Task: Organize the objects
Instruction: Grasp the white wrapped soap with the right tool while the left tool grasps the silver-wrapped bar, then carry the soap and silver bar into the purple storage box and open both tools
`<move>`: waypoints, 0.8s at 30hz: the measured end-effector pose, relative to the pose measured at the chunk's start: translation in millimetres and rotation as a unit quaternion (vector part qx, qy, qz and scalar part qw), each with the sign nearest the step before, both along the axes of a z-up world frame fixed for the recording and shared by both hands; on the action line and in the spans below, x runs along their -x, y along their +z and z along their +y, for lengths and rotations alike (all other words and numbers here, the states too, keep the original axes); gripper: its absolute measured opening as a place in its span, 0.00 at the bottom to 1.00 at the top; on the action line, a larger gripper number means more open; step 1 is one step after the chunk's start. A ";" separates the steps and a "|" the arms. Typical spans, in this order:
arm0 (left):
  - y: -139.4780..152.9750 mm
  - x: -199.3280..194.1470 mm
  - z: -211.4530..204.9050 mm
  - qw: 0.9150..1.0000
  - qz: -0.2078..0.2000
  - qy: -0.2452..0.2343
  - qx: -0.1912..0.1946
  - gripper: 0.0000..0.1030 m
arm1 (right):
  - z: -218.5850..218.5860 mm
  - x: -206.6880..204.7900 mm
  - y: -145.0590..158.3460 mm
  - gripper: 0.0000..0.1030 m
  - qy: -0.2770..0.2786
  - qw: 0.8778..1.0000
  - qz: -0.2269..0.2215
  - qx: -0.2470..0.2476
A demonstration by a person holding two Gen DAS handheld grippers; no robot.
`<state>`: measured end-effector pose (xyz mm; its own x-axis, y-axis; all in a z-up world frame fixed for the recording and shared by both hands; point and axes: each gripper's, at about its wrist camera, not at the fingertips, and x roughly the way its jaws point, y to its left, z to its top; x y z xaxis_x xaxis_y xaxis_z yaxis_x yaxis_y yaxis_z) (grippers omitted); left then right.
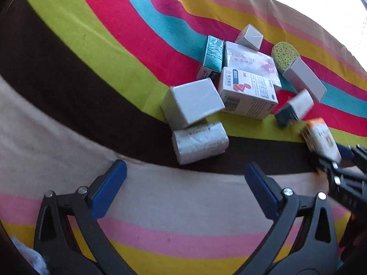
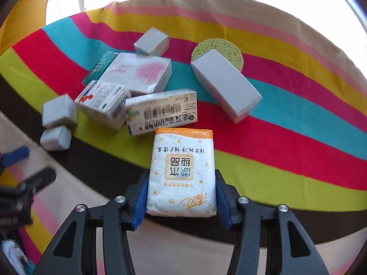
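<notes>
- The right gripper point(image 2: 181, 194) is clenched on a white tissue pack point(image 2: 182, 171) with an orange top band and orange printing; its blue pads point(image 2: 140, 202) are pressed against both long sides of the soft, slightly crumpled wrapper
- The left gripper point(image 1: 184, 190) is spread wide with nothing between its blue pads point(image 1: 109, 189), held above the beige and pink stripes
- Everything is laid on a striped cloth point(image 2: 286, 137) of fleecy weave, banded in beige, dark brown, lime, red, turquoise, magenta, yellow and pink; beyond its far edge only overexposed brightness can be seen
- A loose cluster lies just past the held pack: a printed medicine carton point(image 2: 160, 112) with a barcode, a second white carton point(image 2: 103, 103), a flat white box with pink print point(image 2: 137, 75), a teal packet point(image 1: 212, 57)
- Plain grey boxes point(image 1: 192, 103) and a silvery wrapped pack point(image 1: 199, 142) sit at the cluster's left
- A long grey box point(image 2: 226, 87) rests against a round green sponge point(image 2: 220, 45), porous in texture
</notes>
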<state>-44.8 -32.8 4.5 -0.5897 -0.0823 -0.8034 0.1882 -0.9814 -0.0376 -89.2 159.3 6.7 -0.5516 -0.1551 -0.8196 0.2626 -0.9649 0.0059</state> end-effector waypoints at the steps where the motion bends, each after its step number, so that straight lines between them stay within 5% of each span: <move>1: -1.2 8.4 -0.1 1.000 -0.006 0.008 0.000 1.00 | 3.5 -12.3 0.6 0.51 0.002 1.000 0.002 0.001; 4: -1.5 19.9 3.7 1.000 -0.014 0.024 -0.007 0.96 | 9.9 -38.8 2.6 0.51 0.003 1.000 0.007 0.001; 6: -2.6 18.1 8.3 1.000 -0.010 0.027 -0.003 0.51 | 15.0 -47.7 5.8 0.51 -0.004 1.000 0.007 0.004; 9: -2.9 2.5 9.1 0.999 0.003 0.023 -0.036 0.50 | 18.7 -69.8 6.2 0.51 -0.007 1.000 0.015 0.005; 17: -7.2 -52.4 37.5 0.999 0.025 -0.047 -0.001 0.50 | 13.5 -74.5 5.1 0.51 -0.001 0.999 0.032 0.003; 24: -4.7 -46.9 42.1 0.998 0.018 -0.053 -0.004 0.50 | 13.2 -68.6 2.4 0.52 -0.001 0.999 0.031 0.010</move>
